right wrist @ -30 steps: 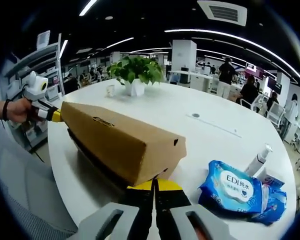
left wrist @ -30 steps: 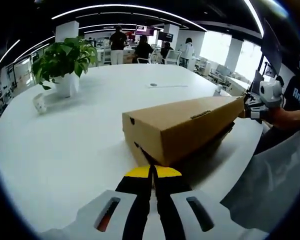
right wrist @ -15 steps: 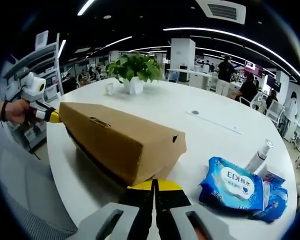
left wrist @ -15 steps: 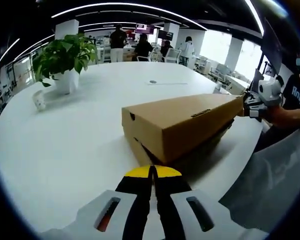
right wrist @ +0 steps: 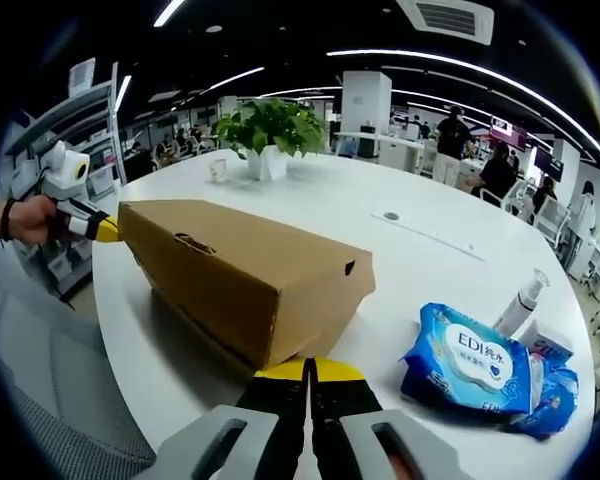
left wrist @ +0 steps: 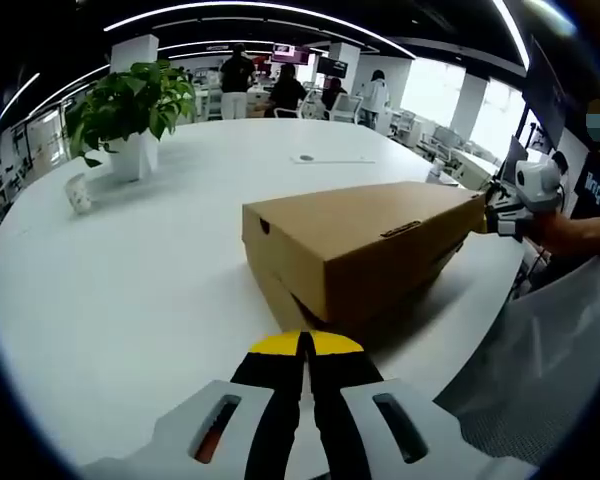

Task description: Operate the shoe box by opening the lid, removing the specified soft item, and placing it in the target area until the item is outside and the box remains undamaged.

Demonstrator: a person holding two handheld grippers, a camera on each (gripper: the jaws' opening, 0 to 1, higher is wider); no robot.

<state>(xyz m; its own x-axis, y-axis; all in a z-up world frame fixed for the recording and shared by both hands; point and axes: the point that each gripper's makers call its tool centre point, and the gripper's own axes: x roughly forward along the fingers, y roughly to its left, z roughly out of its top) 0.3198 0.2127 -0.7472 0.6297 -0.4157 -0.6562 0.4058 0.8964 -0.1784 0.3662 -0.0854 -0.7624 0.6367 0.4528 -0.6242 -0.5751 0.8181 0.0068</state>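
Note:
A brown cardboard shoe box (left wrist: pixel 370 240) lies on the round white table (left wrist: pixel 130 290), lid almost down with a thin dark gap under it. My left gripper (left wrist: pixel 305 343) is shut, its yellow tips right at the box's near end. The box (right wrist: pixel 240 265) runs away from my right gripper (right wrist: pixel 308 368), which is shut at its opposite end. The left gripper (right wrist: pixel 98 228) shows at the far corner of the box, held by a hand (right wrist: pixel 25 218). The right gripper (left wrist: pixel 488 215) shows at the box's far end. Whether either pinches cardboard is hidden.
A blue wet-wipes pack (right wrist: pixel 470 365) and a white pump bottle (right wrist: pixel 515 305) lie right of the box. A potted plant (left wrist: pixel 130 110) and a small cup (left wrist: pixel 78 193) stand at the far left. Grey fabric (left wrist: pixel 540 360) hangs past the table edge. People sit far behind.
The raised lid has come down onto the box, so the dark gap under it has shrunk. Both grippers stay shut at the box ends.

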